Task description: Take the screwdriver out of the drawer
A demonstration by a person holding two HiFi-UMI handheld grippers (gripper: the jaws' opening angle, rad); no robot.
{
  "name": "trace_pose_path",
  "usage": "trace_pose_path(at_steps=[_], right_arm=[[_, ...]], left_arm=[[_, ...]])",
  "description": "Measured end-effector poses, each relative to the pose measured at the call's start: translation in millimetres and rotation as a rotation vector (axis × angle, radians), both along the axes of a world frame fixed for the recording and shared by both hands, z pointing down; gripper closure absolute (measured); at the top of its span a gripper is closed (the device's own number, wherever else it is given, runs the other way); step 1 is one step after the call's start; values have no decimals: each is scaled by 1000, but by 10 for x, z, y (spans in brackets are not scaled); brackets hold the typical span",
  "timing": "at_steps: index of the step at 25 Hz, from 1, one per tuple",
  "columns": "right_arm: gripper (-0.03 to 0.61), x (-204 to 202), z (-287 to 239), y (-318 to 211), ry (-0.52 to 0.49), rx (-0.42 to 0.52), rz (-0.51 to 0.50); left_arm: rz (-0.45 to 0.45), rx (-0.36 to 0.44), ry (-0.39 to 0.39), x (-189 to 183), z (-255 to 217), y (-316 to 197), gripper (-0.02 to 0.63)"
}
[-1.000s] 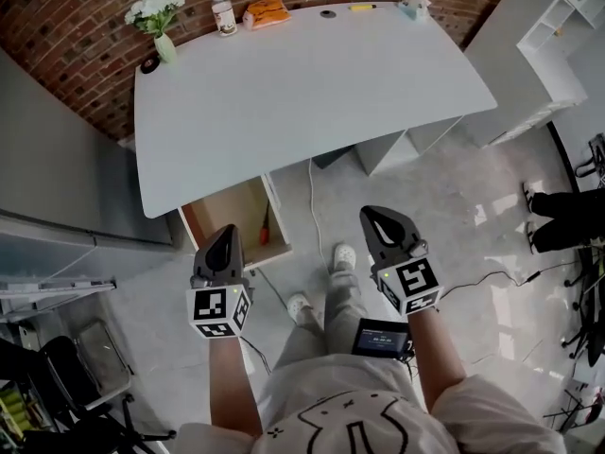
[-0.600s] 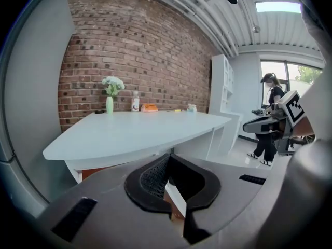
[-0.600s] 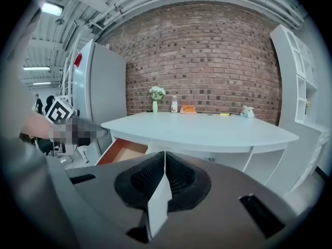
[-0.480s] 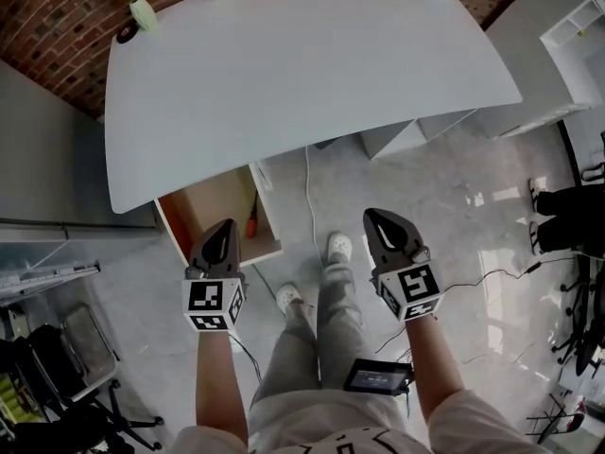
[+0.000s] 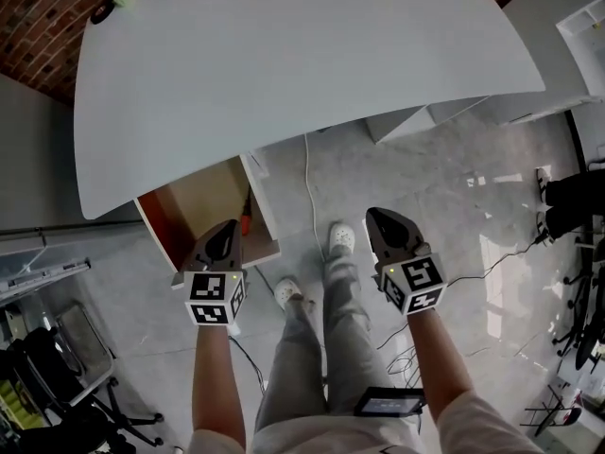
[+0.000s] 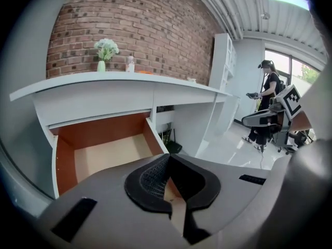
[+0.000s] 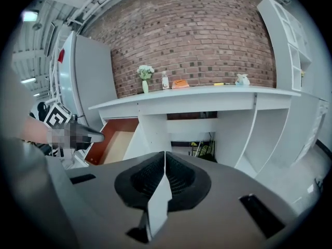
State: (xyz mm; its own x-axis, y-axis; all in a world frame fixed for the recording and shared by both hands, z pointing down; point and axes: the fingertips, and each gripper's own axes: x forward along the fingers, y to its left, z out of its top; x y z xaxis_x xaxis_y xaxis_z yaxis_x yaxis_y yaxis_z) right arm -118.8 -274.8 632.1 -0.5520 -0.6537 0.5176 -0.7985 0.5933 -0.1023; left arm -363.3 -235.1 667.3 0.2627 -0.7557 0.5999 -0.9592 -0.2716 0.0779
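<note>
I'm counting two claws here, a left claw [image 5: 228, 225] and a right claw [image 5: 372, 214], plus one counter [image 5: 312, 74] with one drawer [image 5: 156, 227] hanging open under it and one screwdriver [image 5: 246, 222] lying inside. Along the back of the counter I'm seeing one vase of flowers [image 7: 145, 79], one bottle [image 7: 165, 80], one orange thing [image 7: 180, 83], one yellow thing [image 7: 219, 83] and one white figure [image 7: 241, 79]. Also two white shoes [image 5: 341, 237] are showing below, and one person [image 6: 270, 92] is standing in the background.

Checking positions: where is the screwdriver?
Head view, left: the screwdriver lies in the open drawer by its right wall, beside the left hand-held gripper.
</note>
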Motion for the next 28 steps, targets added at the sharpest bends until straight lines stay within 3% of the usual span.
trace_pose_path(at_steps=[4, 9, 15, 18, 23, 28], right_arm=[[557, -60, 229, 13, 6, -39, -10], [557, -199, 490, -91, 24, -62, -61], [557, -220, 835, -294, 54, -128, -54], [557, -214, 932, -357, 57, -147, -47], [557, -147, 1084, -399, 37, -196, -12], [557, -33, 1214, -447, 7, -258, 46]], left_arm=[[-6, -35, 0, -19, 209, -38, 601], [-25, -141, 0, -99, 529, -132, 601], [-11, -253, 5, -116, 855, -264, 598], [8, -342, 17, -94, 1055, -318, 514], [42, -503, -23, -96, 1457, -301, 506], [56, -576, -65, -114, 1681, -323, 485]])
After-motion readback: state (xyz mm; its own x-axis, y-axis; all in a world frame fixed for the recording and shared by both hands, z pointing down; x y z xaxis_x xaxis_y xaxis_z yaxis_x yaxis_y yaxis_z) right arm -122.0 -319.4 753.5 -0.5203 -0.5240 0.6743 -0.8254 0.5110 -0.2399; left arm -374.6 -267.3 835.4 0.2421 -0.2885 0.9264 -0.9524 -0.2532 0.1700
